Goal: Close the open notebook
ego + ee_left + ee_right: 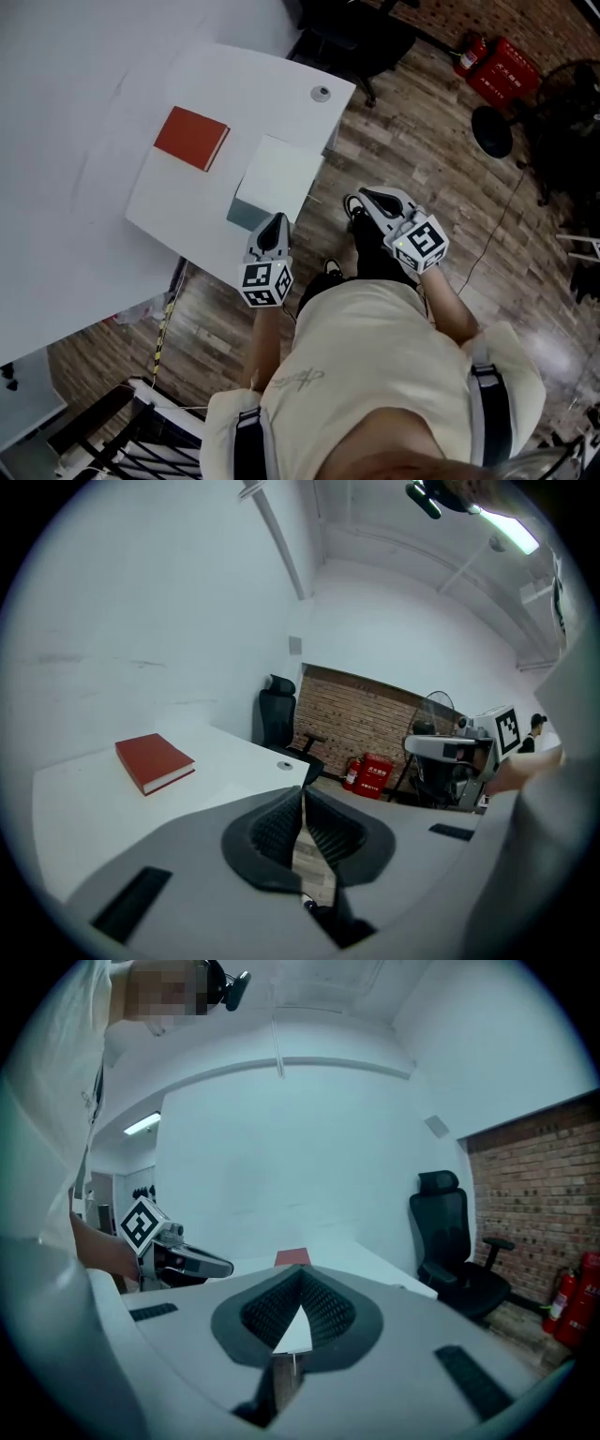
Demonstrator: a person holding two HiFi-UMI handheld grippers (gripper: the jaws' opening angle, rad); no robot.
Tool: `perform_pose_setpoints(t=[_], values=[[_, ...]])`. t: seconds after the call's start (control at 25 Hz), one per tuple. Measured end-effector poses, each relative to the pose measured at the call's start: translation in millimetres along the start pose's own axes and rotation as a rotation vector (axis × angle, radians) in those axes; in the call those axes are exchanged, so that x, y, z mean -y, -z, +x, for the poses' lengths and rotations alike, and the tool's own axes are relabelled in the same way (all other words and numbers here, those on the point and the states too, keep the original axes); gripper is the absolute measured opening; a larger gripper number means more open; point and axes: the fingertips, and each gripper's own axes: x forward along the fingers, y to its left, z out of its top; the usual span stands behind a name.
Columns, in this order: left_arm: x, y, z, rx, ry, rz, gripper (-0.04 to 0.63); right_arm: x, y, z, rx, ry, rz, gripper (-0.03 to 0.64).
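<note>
Notebook (191,138): a red-covered one, lying flat and closed on the white table (84,122), in the upper left of the head view. Its cover is plain. The left gripper view shows it at middle left (155,762), with a band of white page edges along two sides under the cover. In the right gripper view only a sliver of red (292,1258) shows just above that gripper's jaws. Nothing rests on the notebook and neither gripper touches it.

To the right of it in the head view, a pale square sheet or pad (278,173) lies near the table's edge with a darker grey-blue part at its lower left corner. I cannot tell what it is.

The left gripper (276,223) is at centre frame in the head view, with its tip over the table's edge beside that grey-blue corner. Its own view shows its jaws closed tip to tip (302,794) with nothing between them.

The right gripper (367,196) is right of centre, off the table over the wooden floor (441,141). Its jaws are likewise pressed together at the tips (302,1275) and empty.
</note>
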Motion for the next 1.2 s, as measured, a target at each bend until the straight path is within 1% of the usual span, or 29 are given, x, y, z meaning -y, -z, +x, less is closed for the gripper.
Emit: perform_pose_setpoints(t=[0.16,0.36,0.56,0.68,0.76,0.88,0.92,1.04,1.2], values=[[-18.4,-4.6,8.4,0.008,-0.117,-0.04,0.026,19.7,-7.6,35.8,-0.003,-0.114,-0.01,0.008],[-31.1,-36.2,19.6,0.052,-0.276,-0.086,0.026,36.6,-32.5,90.4,0.004,-0.324,-0.045,0.008],[-35.5,-58.5,32.5,0.091,-0.406,-0.111,0.026,42.0,-44.1,130.8,-0.001,-0.511,-0.071,0.008],[-40.8,-62.1,33.8,0.098,-0.488,-0.121,0.026,39.4,-46.8,148.2,-0.011,-0.615,-0.089,0.008],[-43.0,-62.5,31.2,0.103,-0.553,-0.132,0.026,35.1,-48.8,156.2,-0.017,-0.682,-0.126,0.008],[-43.1,-64.7,23.3,0.126,-0.641,-0.16,0.026,29.6,-55.3,166.0,-0.005,-0.744,-0.212,0.008],[-43.6,-65.9,19.7,0.133,-0.667,-0.166,0.026,27.9,-57.2,168.5,-0.006,-0.763,-0.225,0.008],[-48.8,-70.4,8.4,0.148,-0.727,-0.176,0.026,21.0,-64.9,178.0,-0.029,-0.824,-0.233,0.008],[-53.9,-65.8,-9.2,0.154,-0.795,-0.198,0.026,6.8,-69.4,190.9,-0.001,-0.884,-0.237,0.008]])
